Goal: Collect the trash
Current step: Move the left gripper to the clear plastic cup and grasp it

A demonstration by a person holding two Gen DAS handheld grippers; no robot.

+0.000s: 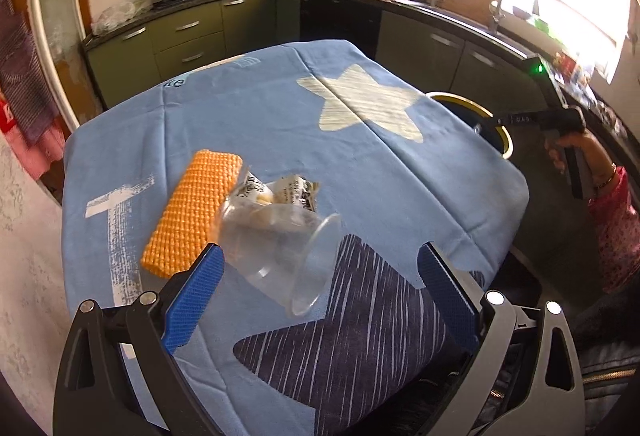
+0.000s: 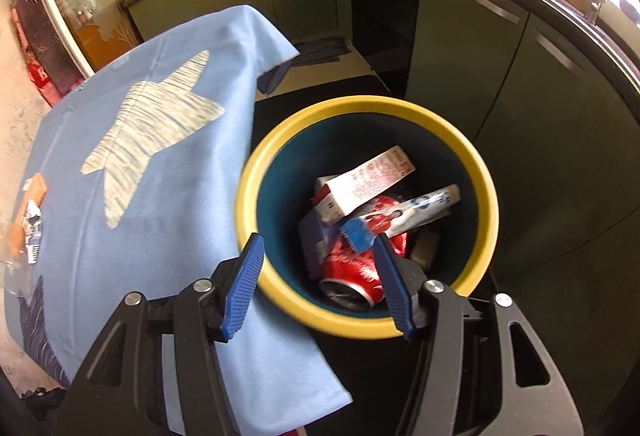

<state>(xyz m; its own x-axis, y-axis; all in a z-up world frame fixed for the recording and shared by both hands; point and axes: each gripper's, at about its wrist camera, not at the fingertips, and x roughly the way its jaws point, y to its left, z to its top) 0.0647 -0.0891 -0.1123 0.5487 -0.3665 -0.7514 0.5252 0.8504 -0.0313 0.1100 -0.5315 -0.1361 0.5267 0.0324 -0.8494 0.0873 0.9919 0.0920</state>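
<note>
my left gripper [image 1: 320, 276] stands wide open, holding nothing, with the clear plastic cup [image 1: 280, 256] lying on its side on the blue tablecloth [image 1: 400, 164] between its fingers, nearer the left pad; its long axis slants across the gap, mouth toward me. wrappers [image 1: 280, 192] and an orange sponge [image 1: 192, 208] lie just beyond. my right gripper [image 2: 318, 272] hangs empty and parted over the yellow-rimmed bin [image 2: 248, 196], so i judge the left is nearer

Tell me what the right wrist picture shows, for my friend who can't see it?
A yellow-rimmed bin sits below the open, empty right gripper, holding a crushed red can, a carton and wrappers. A blue star tablecloth lies beside it.
</note>
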